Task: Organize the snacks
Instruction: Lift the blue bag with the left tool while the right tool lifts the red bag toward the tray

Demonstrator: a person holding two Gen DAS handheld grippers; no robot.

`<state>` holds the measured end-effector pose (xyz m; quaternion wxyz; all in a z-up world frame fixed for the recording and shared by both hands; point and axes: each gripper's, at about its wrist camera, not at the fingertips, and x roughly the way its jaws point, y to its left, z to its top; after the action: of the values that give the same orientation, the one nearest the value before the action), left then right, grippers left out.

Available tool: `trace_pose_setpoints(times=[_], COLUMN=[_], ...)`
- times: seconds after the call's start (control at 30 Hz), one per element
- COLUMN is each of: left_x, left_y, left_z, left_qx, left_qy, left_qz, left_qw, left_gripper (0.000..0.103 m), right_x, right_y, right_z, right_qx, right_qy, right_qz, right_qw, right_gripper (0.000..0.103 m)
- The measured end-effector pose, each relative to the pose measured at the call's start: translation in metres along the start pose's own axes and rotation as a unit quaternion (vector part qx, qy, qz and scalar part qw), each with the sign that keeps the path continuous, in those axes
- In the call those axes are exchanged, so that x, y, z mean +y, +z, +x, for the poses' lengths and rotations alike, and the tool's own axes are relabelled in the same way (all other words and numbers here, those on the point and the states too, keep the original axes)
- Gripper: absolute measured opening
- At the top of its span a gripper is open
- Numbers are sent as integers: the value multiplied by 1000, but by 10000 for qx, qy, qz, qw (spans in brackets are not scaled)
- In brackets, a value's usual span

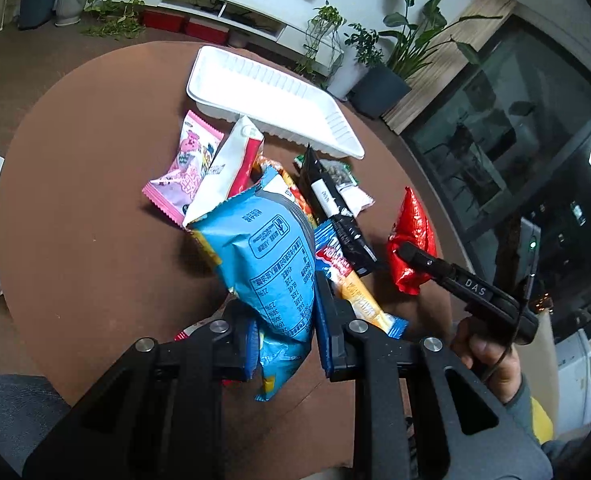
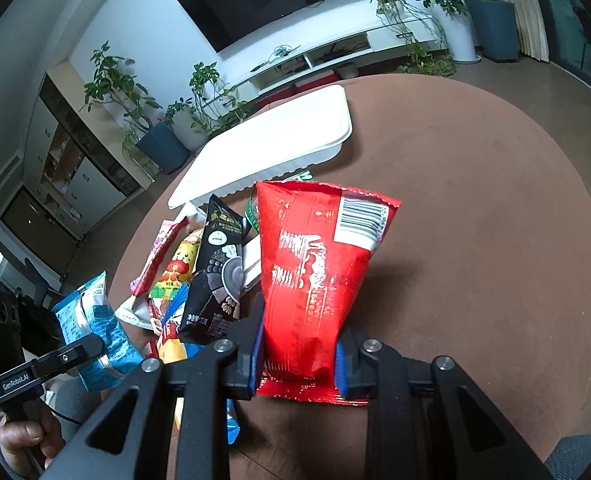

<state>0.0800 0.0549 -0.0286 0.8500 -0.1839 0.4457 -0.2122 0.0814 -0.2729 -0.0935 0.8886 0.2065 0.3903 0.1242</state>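
Print on most packets is too small or blurred to read, and the bottom of the pile is buried: under your left gripper (image 1: 283, 344) only a red-white corner pokes out, can't tell what it is. Your right hand (image 1: 491, 360) is half cut off behind the tool handle. The light blue snack bag (image 1: 263, 256) has its back panel with the nutrition table facing the left wrist camera and a grey band near the top; it's crumpled at the lower seal and appears lifted above the table (image 1: 87, 220). The left fingers are narrow, clamped on its lower part. The red foil packet (image 2: 315, 276) shows a white barcode label at its upper right and gold print on the glossy face; it stands upright between the right gripper (image 2: 299, 364) fingers, which are nearly closed and pinch it just above the bottom seal. The rest of the snacks sit heaped mid-table: a pink packet (image 1: 183, 168), a white-red pack (image 1: 231, 160), a black packet (image 2: 215, 280), a yellow-orange cartoon packet (image 2: 177, 268). The white tray (image 1: 271, 92) lies just beyond the heap, nothing inside that shows.
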Motion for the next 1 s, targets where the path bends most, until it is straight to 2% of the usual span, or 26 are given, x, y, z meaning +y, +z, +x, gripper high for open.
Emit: trace_pose_setpoints(times=[0.2,0.37,0.53,0.73,0.9,1.0], left_x=[9,15,14,10,4,8], left_y=[18,51,94,164,217,233], left_z=[-12,-17,-14,-1,27,52], left_qx=[-163,-328,-407,-374,-56,235], left_qy=[-8,119,229,355,358,382], left_qz=[-6,131,424,725,974,981], left_qw=[9999,9993,9980,9960,9946,9942], left_gripper=[21,21,21,21,21,21], right_x=[-14,-28,-37,-7,35,49], right_y=[13,30,60,107,149,168], right_z=[-19,-34,-48,-43,-4,21], right_qx=[-213,-373,-588,-695,-496,-281], right_qy=[-52,-208,-318,-362,-319,-291], right_qz=[232,369,443,-39,-574,-752], right_qw=[9995,9984,9968,9969,9966,9964], right_gripper=[29,29,29,29,29,29])
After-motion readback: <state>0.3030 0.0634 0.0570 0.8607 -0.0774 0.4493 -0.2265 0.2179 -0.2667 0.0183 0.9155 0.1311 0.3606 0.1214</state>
